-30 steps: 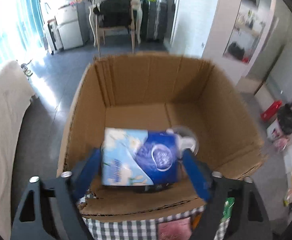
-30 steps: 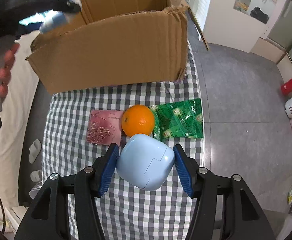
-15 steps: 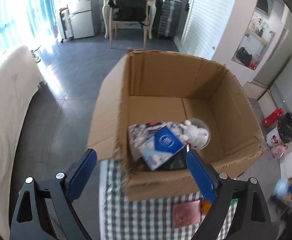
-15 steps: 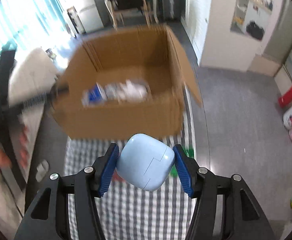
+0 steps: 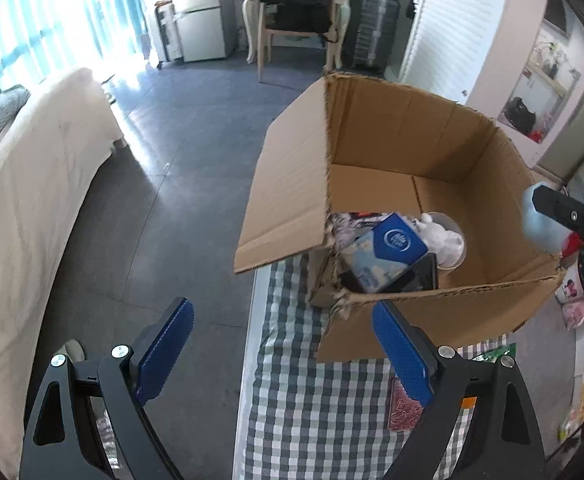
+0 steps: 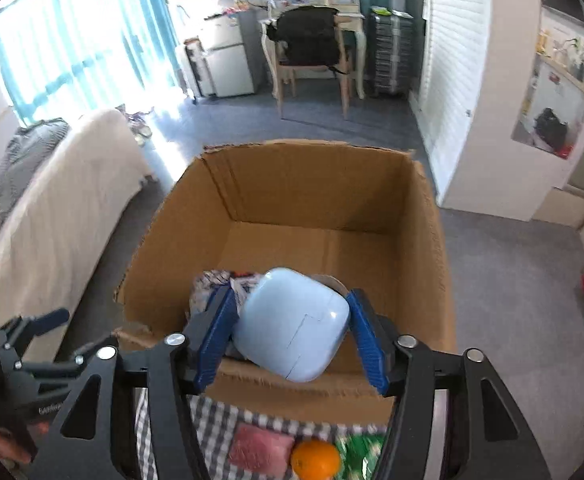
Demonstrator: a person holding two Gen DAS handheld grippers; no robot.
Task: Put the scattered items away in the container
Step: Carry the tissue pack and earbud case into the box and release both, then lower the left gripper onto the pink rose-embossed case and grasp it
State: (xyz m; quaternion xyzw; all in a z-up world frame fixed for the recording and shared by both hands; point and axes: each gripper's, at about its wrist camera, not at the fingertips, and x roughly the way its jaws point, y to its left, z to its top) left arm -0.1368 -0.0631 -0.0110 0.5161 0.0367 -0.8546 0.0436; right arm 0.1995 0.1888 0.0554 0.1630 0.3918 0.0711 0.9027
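2 tongs: right [image 6: 292, 336] grips blue case [image 6: 292, 324] over box [image 6: 431, 240]; left [image 5: 284, 352] empty.

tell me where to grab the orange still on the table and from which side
Take the orange across its widest middle, coming straight down from above. It is round, so any pair of opposite sides works, but the pink card and green packet crowd its flanks.

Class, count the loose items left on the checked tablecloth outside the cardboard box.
3: pink card, orange to its right, green packet furthest right. The grippers may hide others.
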